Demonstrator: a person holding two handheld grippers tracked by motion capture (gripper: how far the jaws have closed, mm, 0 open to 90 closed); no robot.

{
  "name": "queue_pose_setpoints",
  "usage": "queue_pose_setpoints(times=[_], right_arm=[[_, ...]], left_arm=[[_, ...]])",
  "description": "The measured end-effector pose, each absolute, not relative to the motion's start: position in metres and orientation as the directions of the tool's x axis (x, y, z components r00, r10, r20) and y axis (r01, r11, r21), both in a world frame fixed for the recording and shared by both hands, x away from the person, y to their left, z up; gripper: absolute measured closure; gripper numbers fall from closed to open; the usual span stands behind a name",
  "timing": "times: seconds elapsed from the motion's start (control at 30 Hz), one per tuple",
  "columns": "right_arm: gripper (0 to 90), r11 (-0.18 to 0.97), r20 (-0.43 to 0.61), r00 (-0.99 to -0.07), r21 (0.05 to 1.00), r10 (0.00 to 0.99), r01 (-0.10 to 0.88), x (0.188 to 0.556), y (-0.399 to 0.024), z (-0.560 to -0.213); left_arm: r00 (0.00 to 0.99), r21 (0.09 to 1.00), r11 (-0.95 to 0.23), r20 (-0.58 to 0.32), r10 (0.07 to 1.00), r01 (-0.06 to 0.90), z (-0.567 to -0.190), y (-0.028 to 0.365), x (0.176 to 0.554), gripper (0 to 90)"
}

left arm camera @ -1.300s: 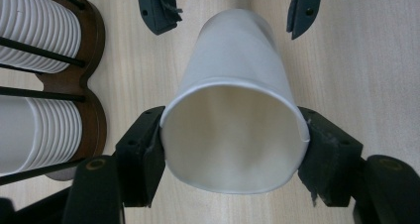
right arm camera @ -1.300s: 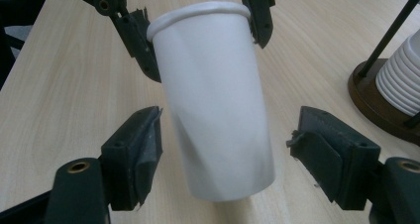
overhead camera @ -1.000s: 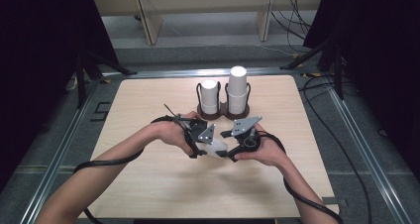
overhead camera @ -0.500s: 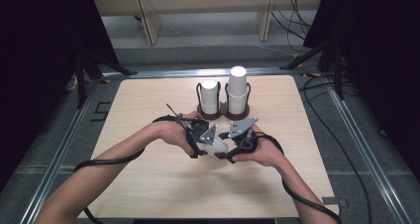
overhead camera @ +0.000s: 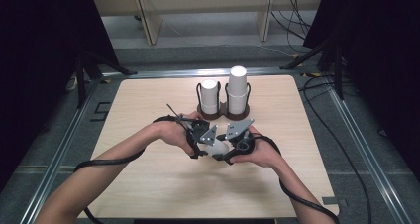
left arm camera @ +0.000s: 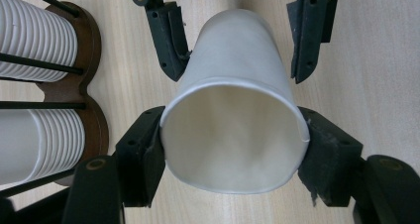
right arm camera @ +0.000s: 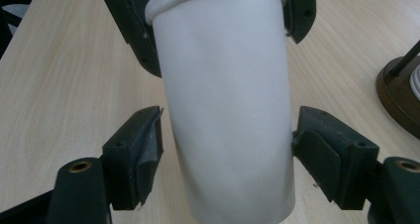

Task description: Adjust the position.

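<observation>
1. In the high view, the paper cup [overhead camera: 218, 147] is mostly covered by the grey plates of the left gripper [overhead camera: 200, 143] and the right gripper [overhead camera: 233, 143]; we see just a sliver.
2. Beside that cup, the brown cup holder [left arm camera: 91, 85] is cut by the picture's edge in the left gripper view.
3. The cup's base runs past the bottom edge in the right gripper view.

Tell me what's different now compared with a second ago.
Little: the right tool has just been closing its jaws around the far end of the paper cup, one pad touching, the other just apart. The left tool stays clamped at its rim. The cup holder and its stacks are unchanged.
</observation>
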State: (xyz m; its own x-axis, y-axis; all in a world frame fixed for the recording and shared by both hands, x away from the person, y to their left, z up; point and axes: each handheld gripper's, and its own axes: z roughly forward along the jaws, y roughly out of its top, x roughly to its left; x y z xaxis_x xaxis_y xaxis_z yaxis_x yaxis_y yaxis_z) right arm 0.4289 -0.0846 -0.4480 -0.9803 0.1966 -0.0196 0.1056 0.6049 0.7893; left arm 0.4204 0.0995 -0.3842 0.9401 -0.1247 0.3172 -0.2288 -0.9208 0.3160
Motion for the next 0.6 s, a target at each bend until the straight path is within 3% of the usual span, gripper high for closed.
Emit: queue_pose_setpoints(times=[0.6], right_arm=[[30.8, 0.606, -0.01, -0.98, 0.787, 0.197, 0.114, 0.429, -0.0837, -0.4506]], left_arm=[[0.941, 0.324, -0.916, 0.311, -0.131, -0.235, -0.3837, 0.0976, 0.4195, 33.4]])
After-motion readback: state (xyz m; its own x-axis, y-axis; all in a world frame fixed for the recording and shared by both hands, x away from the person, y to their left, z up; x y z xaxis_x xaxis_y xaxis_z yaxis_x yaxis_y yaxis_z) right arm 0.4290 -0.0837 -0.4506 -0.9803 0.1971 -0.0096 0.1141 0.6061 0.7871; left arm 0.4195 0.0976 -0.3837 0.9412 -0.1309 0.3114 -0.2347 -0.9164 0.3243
